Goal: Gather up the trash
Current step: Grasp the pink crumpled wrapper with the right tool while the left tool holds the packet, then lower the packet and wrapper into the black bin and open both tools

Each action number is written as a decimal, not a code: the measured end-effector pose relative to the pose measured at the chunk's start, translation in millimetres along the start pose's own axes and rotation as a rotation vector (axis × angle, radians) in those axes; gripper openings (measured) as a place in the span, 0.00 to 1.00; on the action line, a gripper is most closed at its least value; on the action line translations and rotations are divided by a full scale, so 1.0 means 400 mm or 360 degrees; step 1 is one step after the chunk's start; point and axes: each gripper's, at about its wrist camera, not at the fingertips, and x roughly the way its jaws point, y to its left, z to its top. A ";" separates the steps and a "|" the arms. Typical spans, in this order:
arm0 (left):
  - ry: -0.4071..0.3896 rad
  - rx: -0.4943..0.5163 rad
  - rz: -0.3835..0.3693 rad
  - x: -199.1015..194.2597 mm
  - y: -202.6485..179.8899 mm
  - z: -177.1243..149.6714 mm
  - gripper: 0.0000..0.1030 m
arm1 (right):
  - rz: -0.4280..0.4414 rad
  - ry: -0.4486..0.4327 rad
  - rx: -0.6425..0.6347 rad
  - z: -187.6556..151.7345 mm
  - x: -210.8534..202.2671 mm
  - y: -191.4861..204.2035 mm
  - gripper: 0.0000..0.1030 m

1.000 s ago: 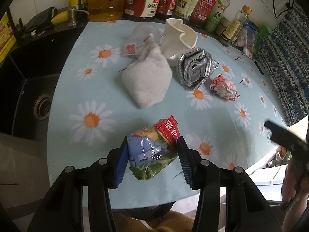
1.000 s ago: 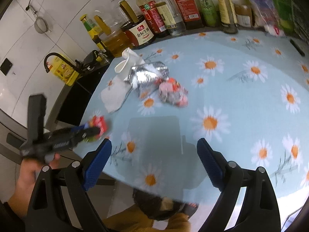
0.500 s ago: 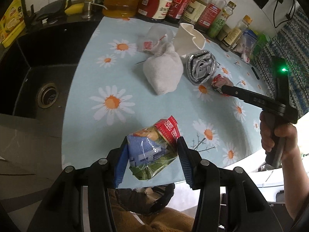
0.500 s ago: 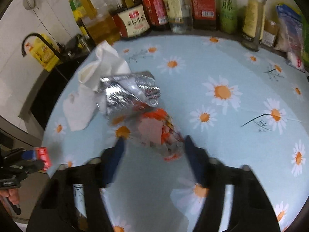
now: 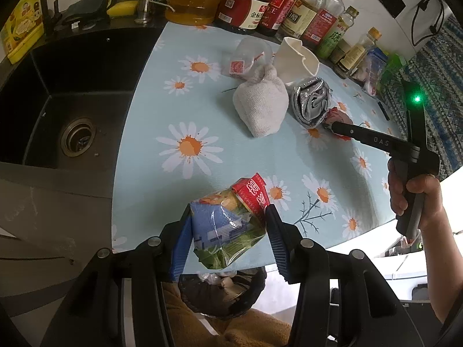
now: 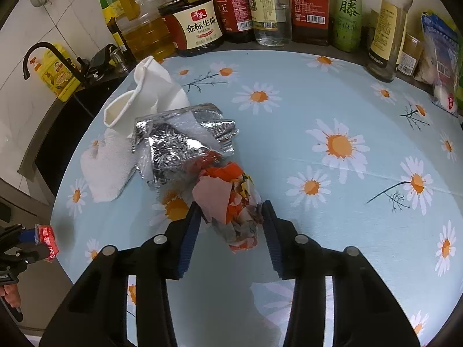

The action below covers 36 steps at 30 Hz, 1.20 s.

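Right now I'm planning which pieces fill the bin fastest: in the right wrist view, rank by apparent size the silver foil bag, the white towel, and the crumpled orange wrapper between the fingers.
1. silver foil bag
2. white towel, partly hidden behind the foil, so close to first
3. crumpled orange wrapper, nearest the camera yet smallest

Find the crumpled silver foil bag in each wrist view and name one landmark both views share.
Left wrist: the foil bag lies upper right of centre, beside the white cloth.
Right wrist: the foil bag lies left of centre, just beyond the red wrapper.
Shared landmark: the soy sauce bottle at the table's far edge.
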 end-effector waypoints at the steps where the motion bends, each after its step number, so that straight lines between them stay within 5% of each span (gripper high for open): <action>1: -0.0002 0.0004 -0.0002 -0.003 -0.002 0.001 0.45 | 0.0000 -0.0002 0.0002 -0.004 -0.005 0.002 0.42; 10: -0.0027 0.0050 -0.0030 -0.027 -0.031 -0.008 0.45 | -0.0048 -0.0075 -0.0042 -0.049 -0.088 0.031 0.42; 23: -0.0045 0.0117 -0.0077 -0.062 -0.104 -0.081 0.45 | 0.0119 -0.0124 -0.0069 -0.187 -0.221 0.113 0.42; 36: 0.0054 0.0084 -0.0128 -0.051 -0.130 -0.207 0.45 | 0.0252 -0.0030 -0.0076 -0.348 -0.241 0.153 0.42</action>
